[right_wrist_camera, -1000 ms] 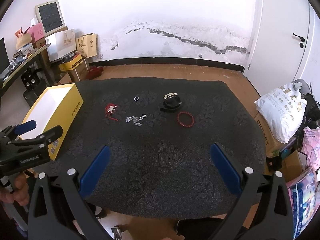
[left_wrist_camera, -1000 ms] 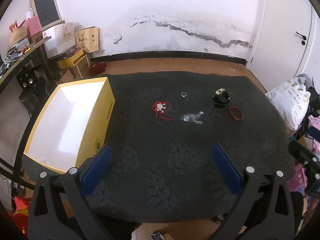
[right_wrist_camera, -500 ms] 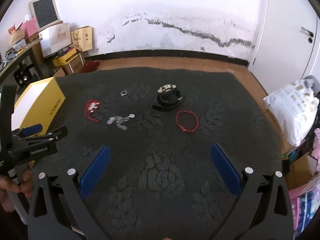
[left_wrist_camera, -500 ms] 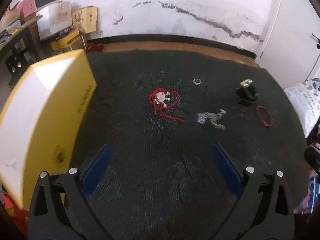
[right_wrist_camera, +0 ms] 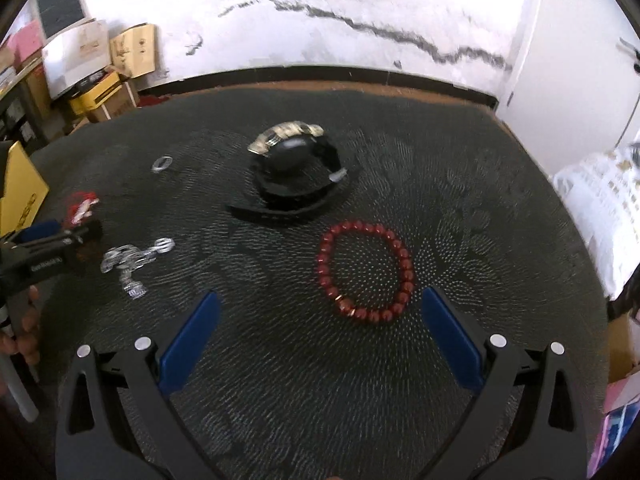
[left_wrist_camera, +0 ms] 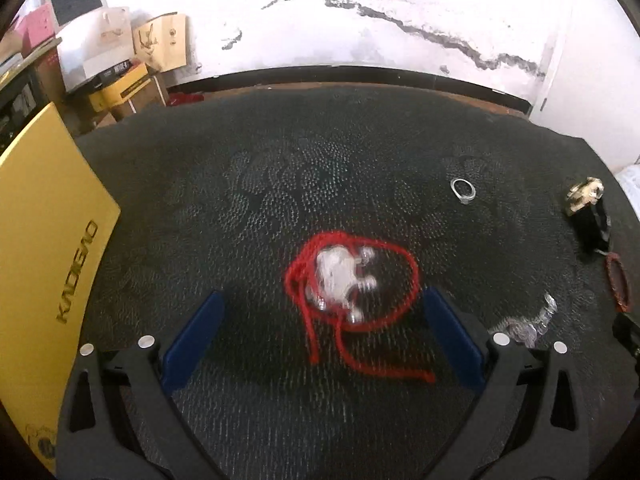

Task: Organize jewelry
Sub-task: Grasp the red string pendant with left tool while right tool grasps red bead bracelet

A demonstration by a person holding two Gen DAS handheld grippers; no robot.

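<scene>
A red cord necklace with a white pendant lies on the dark patterned mat, between the tips of my open left gripper. A red bead bracelet lies just ahead of my open right gripper. A black watch, a silver ring and a silver chain lie on the mat too. The left gripper also shows at the left of the right wrist view, close over the red cord. The ring and watch show in the left view.
A yellow box stands at the mat's left edge. Cardboard boxes and shelves line the far left wall. A white bag lies beside the mat on the right. A white wall and door stand behind.
Both grippers have moved forward and down towards the mat. The left one has closed in on the red cord necklace, the right one on the red bead bracelet. Both stay open.
</scene>
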